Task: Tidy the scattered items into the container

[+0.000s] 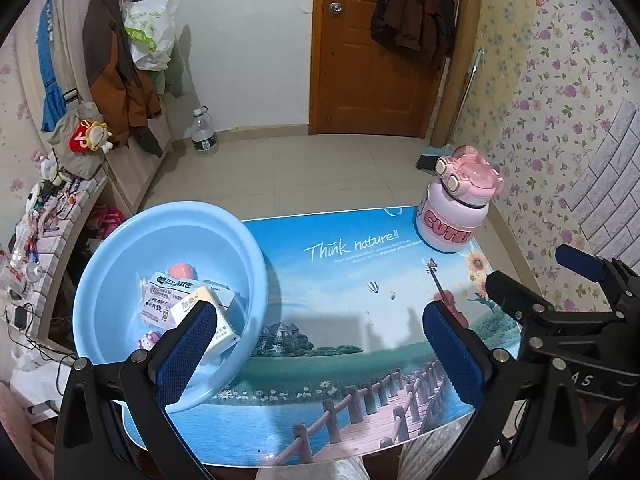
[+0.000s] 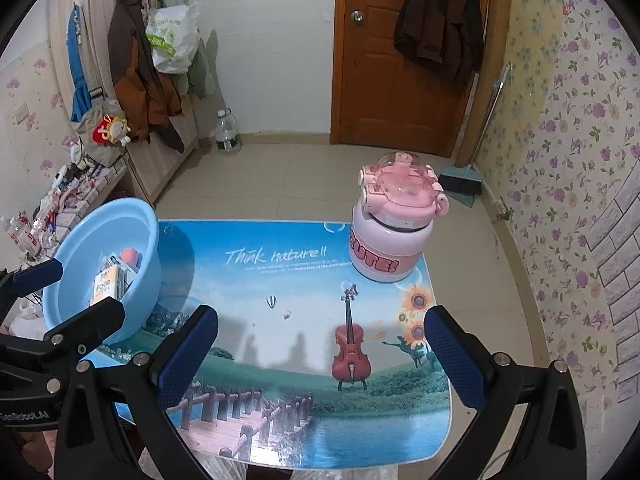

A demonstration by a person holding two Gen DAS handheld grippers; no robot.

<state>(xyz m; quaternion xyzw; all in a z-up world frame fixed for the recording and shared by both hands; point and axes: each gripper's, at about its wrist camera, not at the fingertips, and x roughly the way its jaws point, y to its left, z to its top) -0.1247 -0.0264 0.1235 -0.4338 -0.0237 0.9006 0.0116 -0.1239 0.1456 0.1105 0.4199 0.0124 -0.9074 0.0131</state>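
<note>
A light blue basin [image 1: 120, 248] [image 2: 148, 232] stands at the table's left edge. Inside it lie a white tissue pack [image 1: 200, 300] [image 2: 106, 286], a printed packet [image 1: 160, 292], an orange-pink object [image 1: 181, 270] [image 2: 129, 256] and a small pink figure [image 1: 149, 340]. A pink bottle with "CUTE!" on it [image 1: 456, 200] [image 2: 390, 228] stands upright at the far right of the table. My left gripper [image 1: 320, 344] hovers open over the table's near middle, just right of the basin. My right gripper [image 2: 320, 348] is open too, above the near edge, with nothing between its fingers.
The table carries a printed landscape mat [image 1: 340, 280] [image 2: 280, 292]. Beyond it is tiled floor with a water bottle [image 1: 204, 132], a wooden door [image 1: 372, 40] and a dustpan [image 2: 464, 180]. A cluttered shelf [image 1: 40, 240] stands left; floral wall runs on the right.
</note>
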